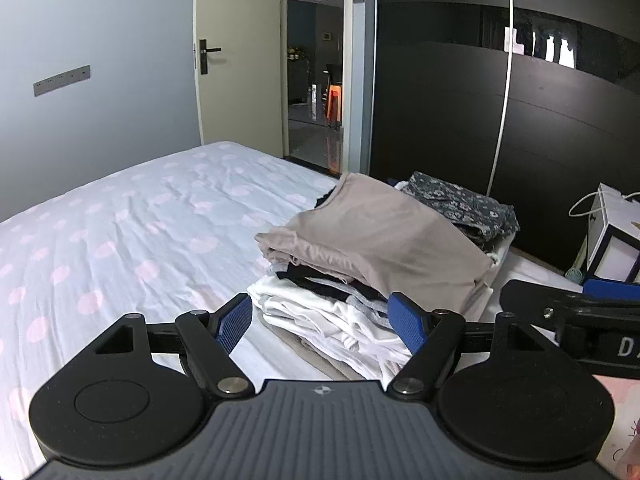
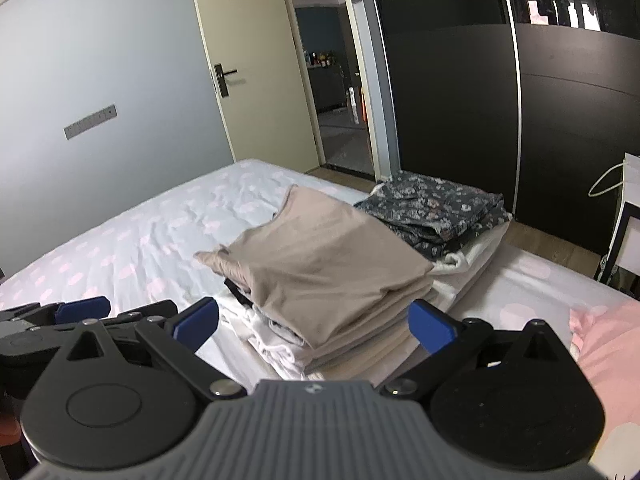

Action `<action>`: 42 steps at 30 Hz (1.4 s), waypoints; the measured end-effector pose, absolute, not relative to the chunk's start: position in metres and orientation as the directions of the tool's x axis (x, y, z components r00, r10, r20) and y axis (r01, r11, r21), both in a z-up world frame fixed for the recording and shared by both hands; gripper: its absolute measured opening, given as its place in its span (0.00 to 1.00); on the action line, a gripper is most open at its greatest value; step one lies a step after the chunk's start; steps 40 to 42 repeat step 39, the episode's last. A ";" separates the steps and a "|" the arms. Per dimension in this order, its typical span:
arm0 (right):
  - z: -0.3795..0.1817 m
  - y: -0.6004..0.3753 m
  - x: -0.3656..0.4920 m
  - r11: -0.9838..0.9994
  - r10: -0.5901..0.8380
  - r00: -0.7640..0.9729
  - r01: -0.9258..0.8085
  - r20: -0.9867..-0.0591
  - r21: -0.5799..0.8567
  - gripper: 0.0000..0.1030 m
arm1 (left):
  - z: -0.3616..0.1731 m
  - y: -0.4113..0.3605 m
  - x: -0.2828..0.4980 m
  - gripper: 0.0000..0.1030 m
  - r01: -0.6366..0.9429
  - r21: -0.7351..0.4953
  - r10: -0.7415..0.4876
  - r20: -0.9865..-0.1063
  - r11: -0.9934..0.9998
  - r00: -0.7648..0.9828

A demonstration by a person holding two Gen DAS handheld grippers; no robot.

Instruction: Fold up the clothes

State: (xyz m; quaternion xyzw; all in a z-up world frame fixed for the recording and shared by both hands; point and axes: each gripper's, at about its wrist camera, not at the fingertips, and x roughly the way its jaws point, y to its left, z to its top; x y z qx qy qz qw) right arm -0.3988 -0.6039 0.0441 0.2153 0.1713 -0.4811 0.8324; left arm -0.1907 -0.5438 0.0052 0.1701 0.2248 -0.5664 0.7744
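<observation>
Far left — bare polka-dot bed sheet [image 1: 120,216], wrinkled and free, the obvious spread-out area for a next garment. Toward the middle, left gripper [image 1: 320,322] hanging just short of the near edge of the clothes stack [image 1: 332,312], jaws spread fully wide, blue pads [image 1: 234,322] clear of cloth, nothing held. On top of that stack, the folded beige top [image 2: 320,264], lying a little askew with its left edge bunched and overhanging the white and black layers beneath. Probably the step in hand: letting go after placing this piece and backing off. Best done by drawing both tools straight back toward the near side, level, without snagging the loose white folds at the stack's front; if tidying, a light press on the bunched left corner rather than a pull, to avoid toppling the pile. Further right, right gripper [image 2: 316,326] likewise released — jaws at full spread, framing the stack's near edge but touching none of it. Behind and right, a folded dark floral garment [image 2: 436,208] on its own white pile. Nearest right, a pink garment [image 2: 604,344], seemingly unfolded and possibly next.
</observation>
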 end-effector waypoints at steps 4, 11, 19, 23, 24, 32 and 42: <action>0.040 -0.606 -0.398 0.431 -0.724 0.467 0.881 -0.507 0.195 0.99 | 0.004 -0.545 -0.191 0.72 0.953 -0.002 -0.798 -0.547 0.303 0.253; 0.037 -0.608 -0.399 0.427 -0.728 0.452 0.887 -0.516 0.174 0.99 | 0.002 -0.550 -0.190 0.72 0.952 -0.011 -0.784 -0.570 0.305 0.244; 0.036 -0.612 -0.402 0.414 -0.727 0.441 0.893 -0.526 0.176 0.99 | 0.002 -0.553 -0.193 0.72 0.958 -0.023 -0.778 -0.588 0.287 0.219; 0.036 -0.614 -0.404 0.408 -0.730 0.437 0.895 -0.526 0.178 0.99 | 0.001 -0.555 -0.194 0.72 0.960 -0.025 -0.777 -0.594 0.278 0.209; 0.036 -0.614 -0.404 0.408 -0.729 0.437 0.895 -0.527 0.178 0.99 | 0.001 -0.555 -0.194 0.72 0.960 -0.019 -0.776 -0.594 0.278 0.212; 0.035 -0.615 -0.405 0.406 -0.724 0.438 0.895 -0.534 0.183 0.99 | 0.001 -0.556 -0.197 0.72 0.960 -0.005 -0.772 -0.596 0.278 0.221; 0.034 -0.615 -0.407 0.402 -0.722 0.434 0.897 -0.538 0.184 0.99 | 0.001 -0.555 -0.198 0.72 0.961 -0.002 -0.773 -0.595 0.278 0.222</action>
